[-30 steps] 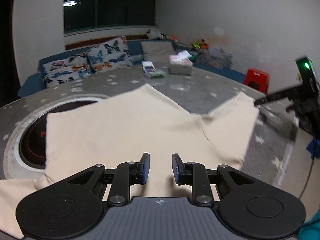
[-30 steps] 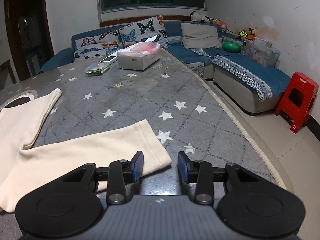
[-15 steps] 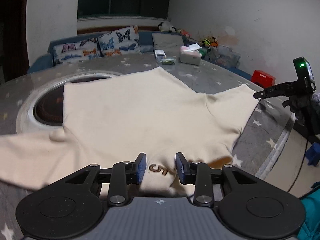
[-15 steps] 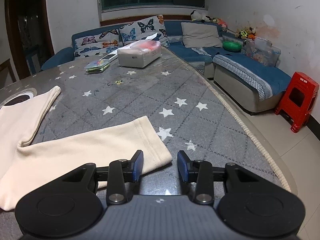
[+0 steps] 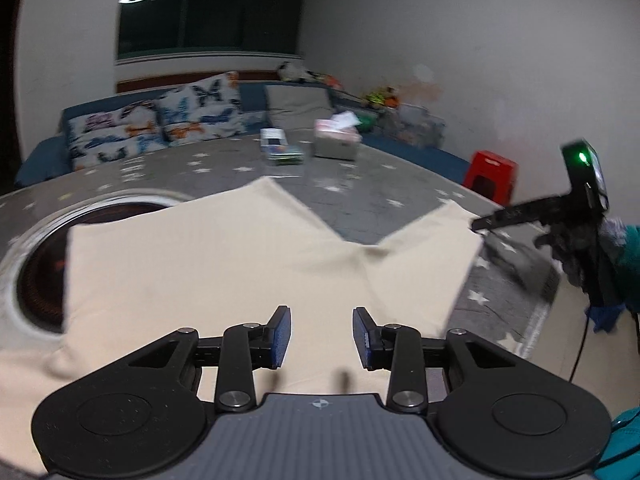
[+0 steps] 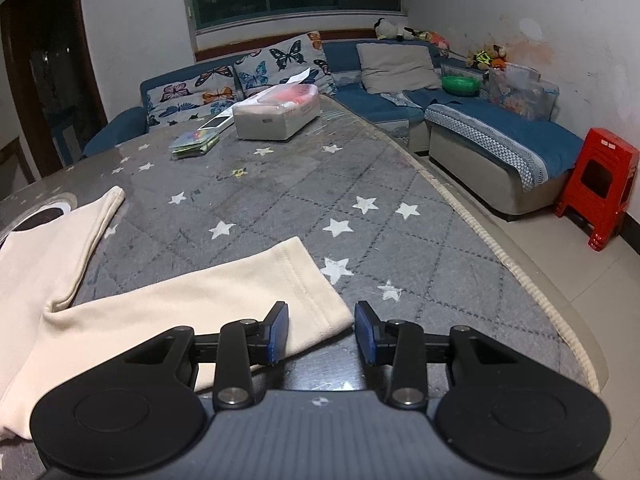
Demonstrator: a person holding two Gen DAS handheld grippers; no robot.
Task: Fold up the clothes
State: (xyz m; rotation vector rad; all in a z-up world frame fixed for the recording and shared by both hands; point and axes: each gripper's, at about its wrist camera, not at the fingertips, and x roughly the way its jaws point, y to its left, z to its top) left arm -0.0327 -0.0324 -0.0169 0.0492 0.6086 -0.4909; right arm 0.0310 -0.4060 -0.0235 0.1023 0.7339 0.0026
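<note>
A cream long-sleeved top (image 5: pixel 224 256) lies spread flat on the grey star-patterned table cover (image 5: pixel 384 196). My left gripper (image 5: pixel 322 338) hovers open over its near edge, with nothing between the fingers. In the right wrist view one cream sleeve (image 6: pixel 192 304) runs from the left to its cuff (image 6: pixel 312 288) near the table's front edge. My right gripper (image 6: pixel 321 330) stands open just in front of that cuff, its left pad (image 6: pixel 278 330) over the cuff's corner. The right gripper (image 5: pixel 532 216) also shows in the left wrist view at the far right, beside the sleeve end.
A tissue box (image 6: pixel 276 114), a phone (image 6: pixel 216 122) and a small green packet (image 6: pixel 196 142) sit at the table's far side. A round dark inset (image 5: pixel 44 276) lies under the top's left part. A blue sofa (image 6: pixel 480 136) and a red stool (image 6: pixel 600 188) stand to the right.
My left gripper has opened wider and the view has shifted, so the collar label near its fingers is out of sight. The right gripper has crept slightly closer to the cuff.
</note>
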